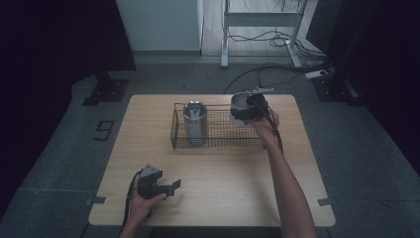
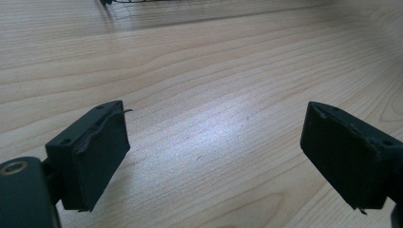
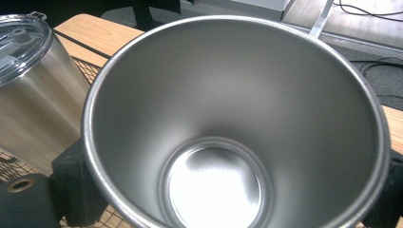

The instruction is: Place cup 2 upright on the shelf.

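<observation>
A black wire basket stands on the far half of the wooden table. A steel tumbler with a clear lid stands upright in the basket's left part. My right gripper is shut on an open, lidless steel cup and holds it at the basket's right end. In the right gripper view the empty cup sits between the jaws of the right gripper, with the lidded tumbler to its left. My left gripper rests open near the front left, empty.
In the left gripper view, bare tabletop lies between the wide-open jaws of the left gripper, and a corner of the basket shows far off. Beyond the table are a desk frame and floor cables.
</observation>
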